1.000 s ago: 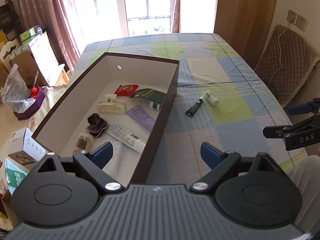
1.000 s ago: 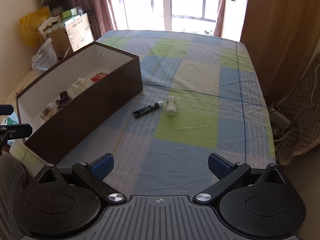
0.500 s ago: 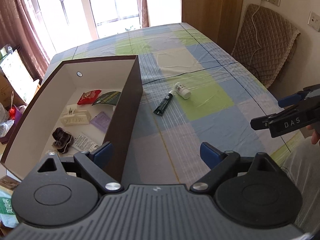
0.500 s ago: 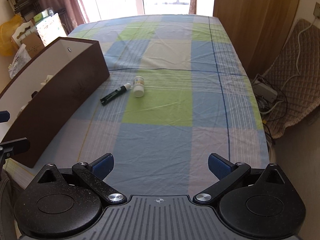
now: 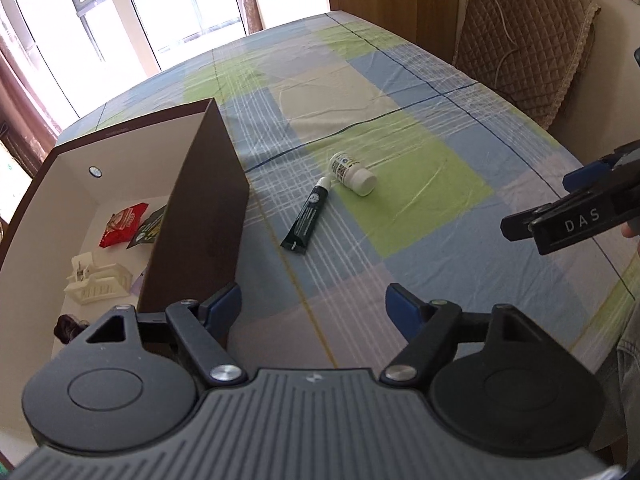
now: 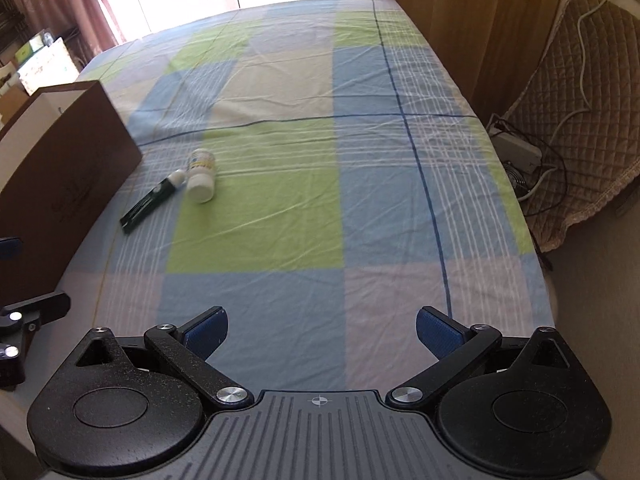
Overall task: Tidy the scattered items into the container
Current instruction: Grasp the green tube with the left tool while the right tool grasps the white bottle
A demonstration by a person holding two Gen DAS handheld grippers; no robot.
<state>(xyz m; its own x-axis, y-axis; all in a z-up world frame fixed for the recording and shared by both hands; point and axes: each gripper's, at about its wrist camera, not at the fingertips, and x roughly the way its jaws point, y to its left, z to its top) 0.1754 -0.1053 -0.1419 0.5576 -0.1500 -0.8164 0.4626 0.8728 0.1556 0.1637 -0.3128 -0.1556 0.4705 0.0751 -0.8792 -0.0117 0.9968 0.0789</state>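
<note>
A dark green tube point(image 5: 307, 216) point(image 6: 151, 201) and a white pill bottle point(image 5: 354, 174) point(image 6: 202, 181) lie side by side on the checked tablecloth, right of the brown box point(image 5: 200, 216) point(image 6: 60, 168). Inside the box I see a red packet point(image 5: 122, 225), a white hair clip point(image 5: 96, 282) and a dark scrunchie point(image 5: 69, 327). My left gripper point(image 5: 314, 307) is open near the box's right wall, well short of the tube. My right gripper point(image 6: 322, 330) is open over bare cloth, and it also shows at the right edge of the left wrist view point(image 5: 576, 208).
A quilted chair point(image 5: 524, 36) point(image 6: 580, 112) stands off the table's right side, with cables and a power strip point(image 6: 520, 152) on the floor. Curtains and a bright window point(image 5: 168, 4) are beyond the far edge. Boxes point(image 6: 44, 60) sit at far left.
Both grippers have swung to the right: the box has slid leftward in both views, and the tube and bottle now sit nearer the left gripper's centre line. Both stay open.
</note>
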